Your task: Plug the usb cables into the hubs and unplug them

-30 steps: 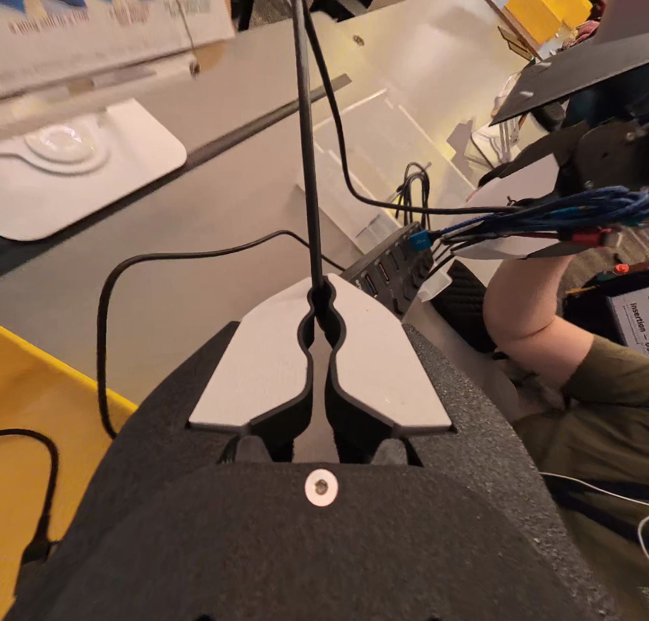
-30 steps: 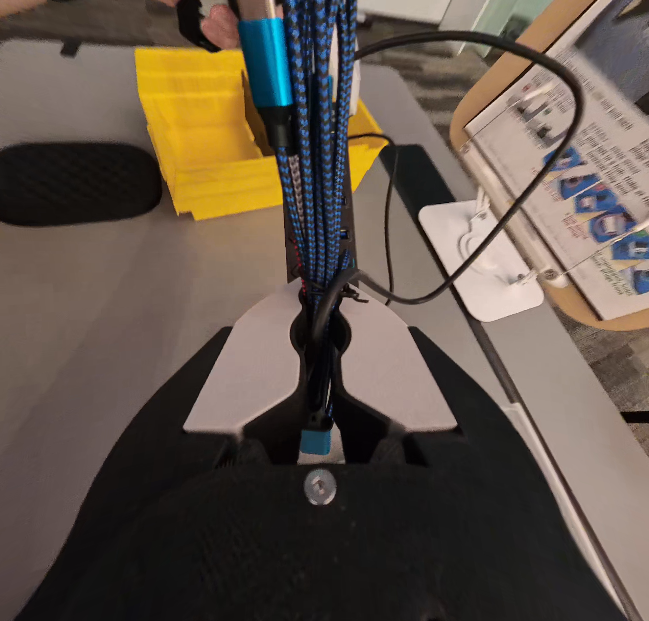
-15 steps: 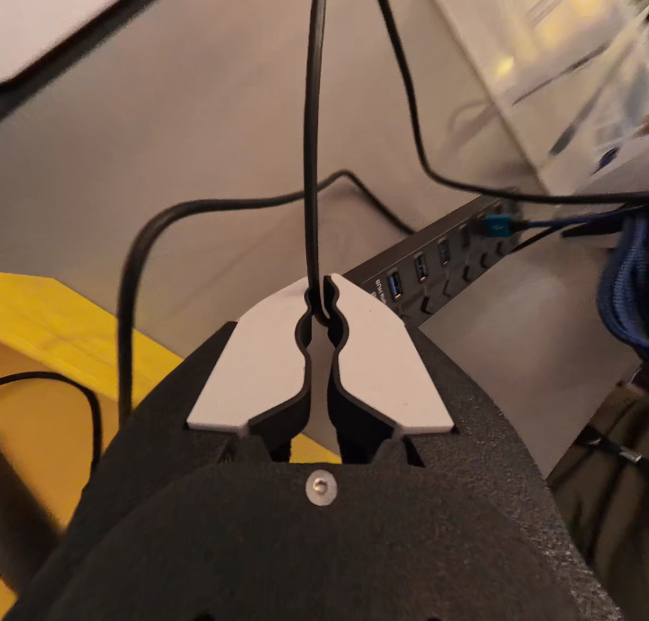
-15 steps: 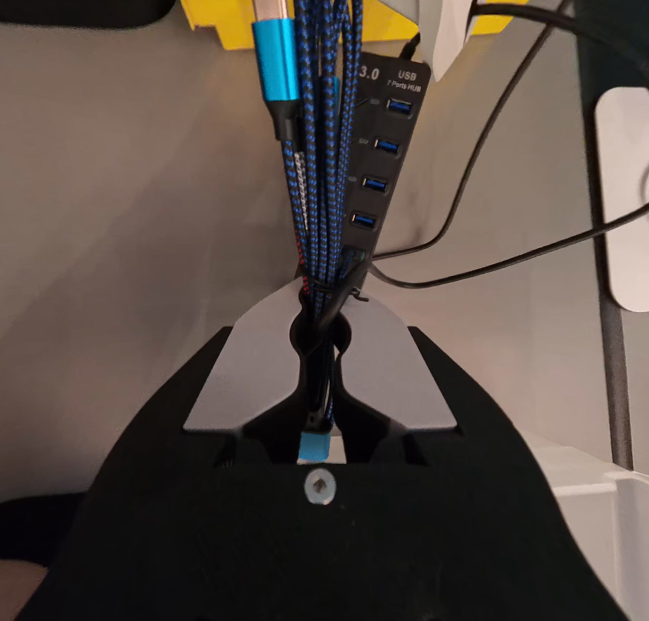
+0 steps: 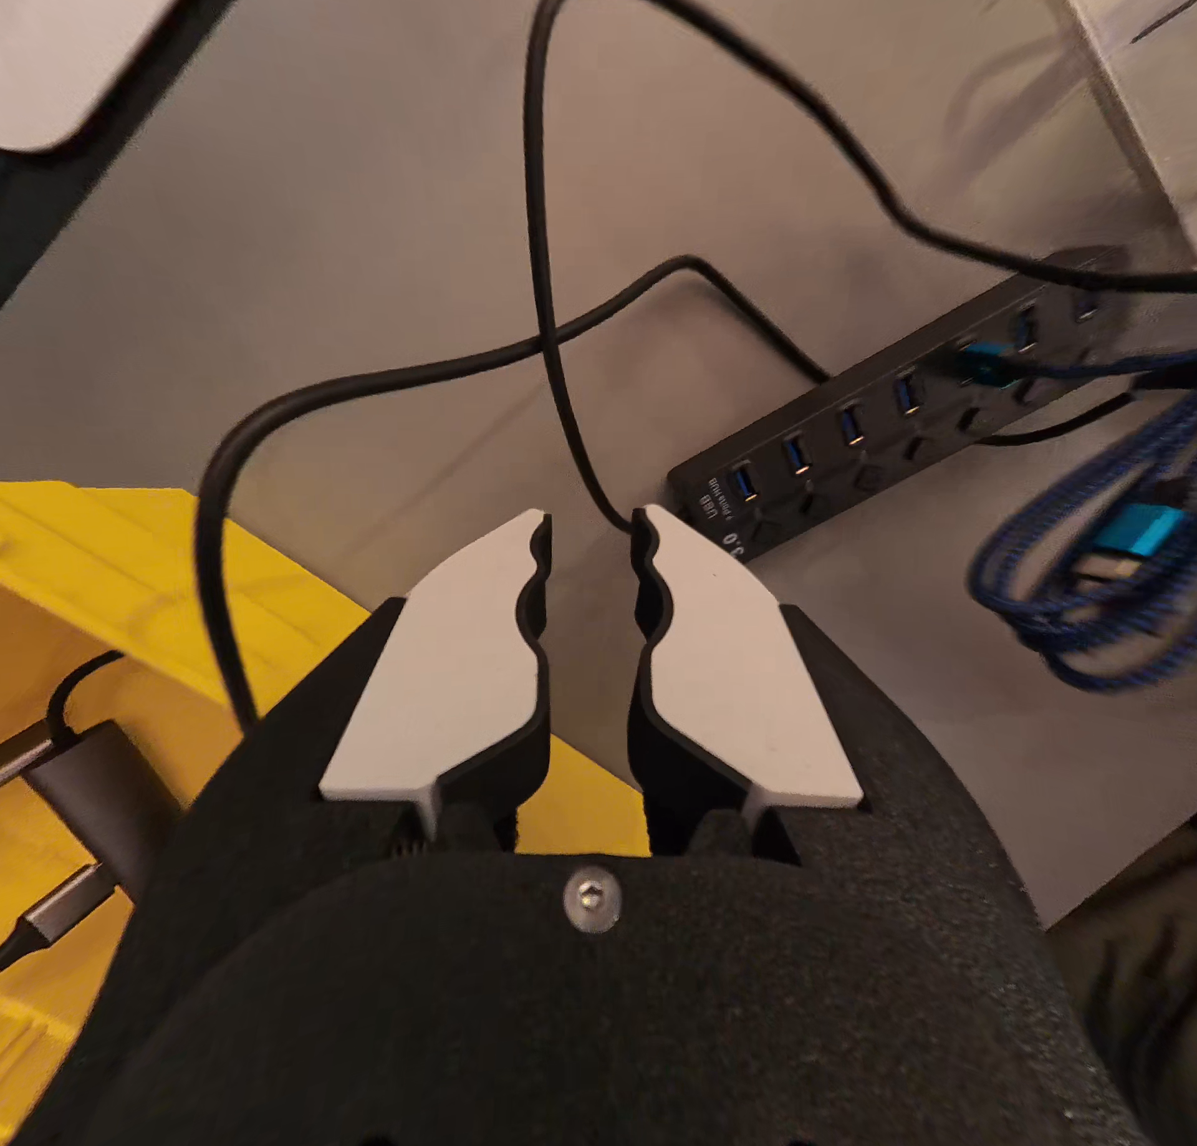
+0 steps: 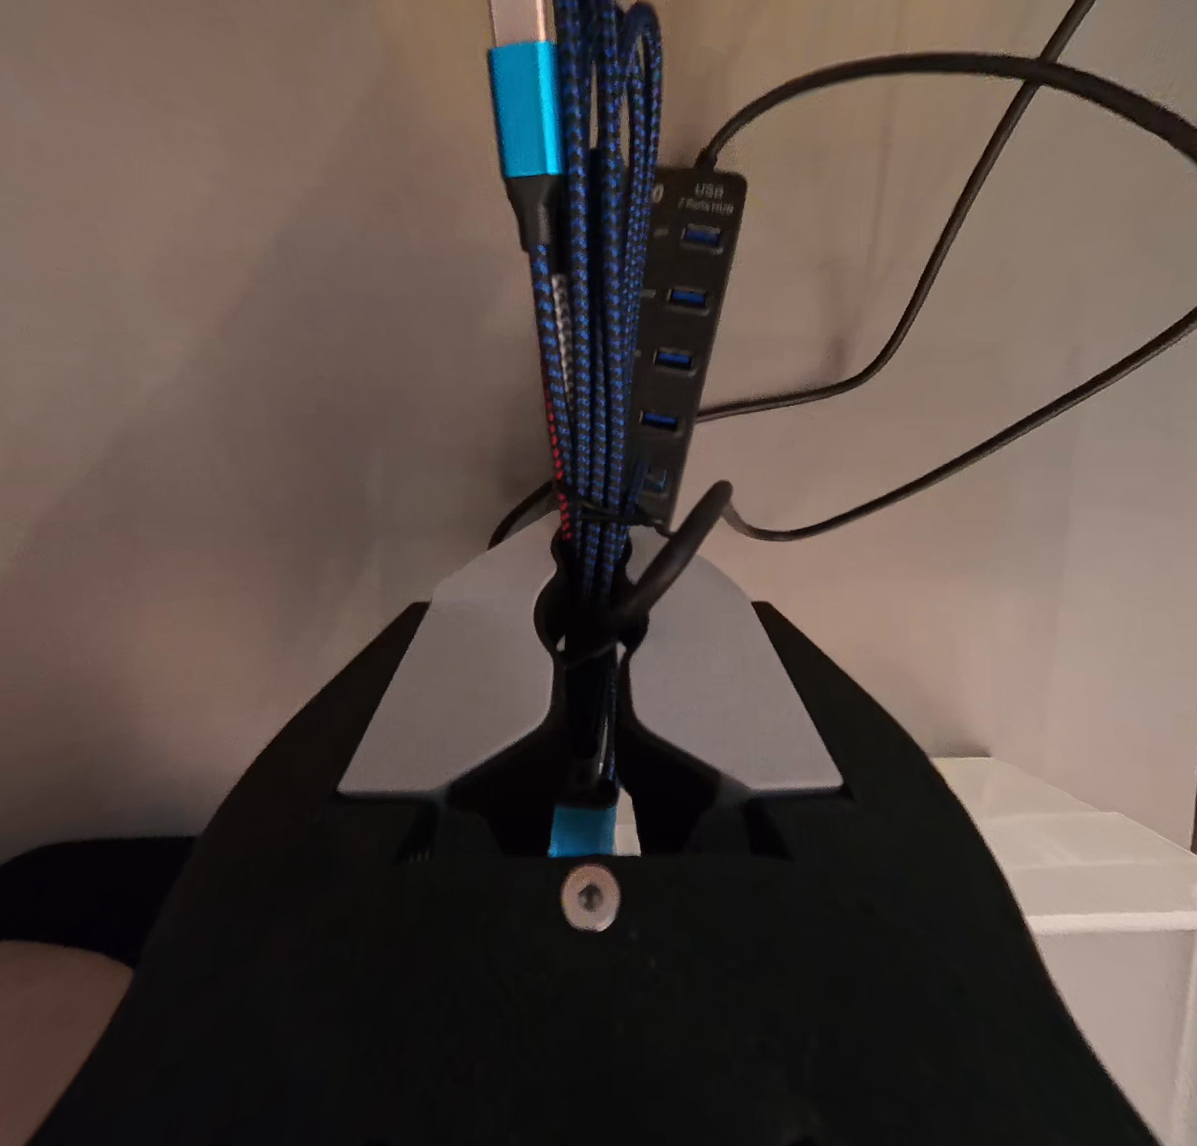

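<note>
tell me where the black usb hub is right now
In the left wrist view the black usb hub lies flat on the grey table, right of the open left gripper, with the blue braided cable bundle beside it.

Hub [image 5: 907, 428] is laid on the table [image 5: 324, 208]. Cable bundle [image 5: 1088, 596] is placed right of hub; bin [image 5: 97, 596] left of hub; a plug [image 5: 984, 367] is seated in hub.
</note>
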The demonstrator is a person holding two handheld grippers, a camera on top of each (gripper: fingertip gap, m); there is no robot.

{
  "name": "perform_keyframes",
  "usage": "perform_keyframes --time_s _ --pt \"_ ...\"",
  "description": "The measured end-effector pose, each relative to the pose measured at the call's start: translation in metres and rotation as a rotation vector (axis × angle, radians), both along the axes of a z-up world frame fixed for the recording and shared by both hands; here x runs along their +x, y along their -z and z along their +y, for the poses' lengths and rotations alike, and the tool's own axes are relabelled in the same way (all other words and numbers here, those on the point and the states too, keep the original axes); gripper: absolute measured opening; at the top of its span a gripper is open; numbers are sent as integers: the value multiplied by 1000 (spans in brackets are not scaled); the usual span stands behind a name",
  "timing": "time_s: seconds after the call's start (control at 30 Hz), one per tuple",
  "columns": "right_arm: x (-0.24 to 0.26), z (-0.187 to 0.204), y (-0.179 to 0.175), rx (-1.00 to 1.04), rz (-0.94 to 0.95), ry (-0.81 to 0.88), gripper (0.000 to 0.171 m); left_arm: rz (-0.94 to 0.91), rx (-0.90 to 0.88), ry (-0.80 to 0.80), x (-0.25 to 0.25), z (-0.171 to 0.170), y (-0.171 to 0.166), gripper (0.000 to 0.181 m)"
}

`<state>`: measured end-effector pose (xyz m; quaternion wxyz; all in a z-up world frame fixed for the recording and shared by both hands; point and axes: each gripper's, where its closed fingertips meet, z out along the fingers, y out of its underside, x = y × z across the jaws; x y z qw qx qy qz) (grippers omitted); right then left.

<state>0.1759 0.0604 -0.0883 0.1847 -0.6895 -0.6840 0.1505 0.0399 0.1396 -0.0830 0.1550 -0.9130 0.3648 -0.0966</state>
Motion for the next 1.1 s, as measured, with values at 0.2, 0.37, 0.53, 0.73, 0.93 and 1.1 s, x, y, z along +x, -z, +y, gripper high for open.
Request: perform_keyframes --time_s 0.2,0.37,0.53,0.73,0.93,1.1 --pt "1 6 10 36 -94 43 10 -270 138 -46 7 -12 -65 20" --pt "4 7 11 48 -102 29 11 -482 146 14 32 -67 -77 23" --pt "5 6 2 47 -45 13 22 -420 419 80 35 -97 -70 26" --pt "13 -9 -28 40 35 -20 26 -264 628 40 -16 -74 -99 28" --pt "23 -12 -77 161 185 -3 26 -102 551 -24 -76 0 -98 35" --pt "28 -11 -85 188 215 3 26 -54 436 -35 -85 31 -64 33"
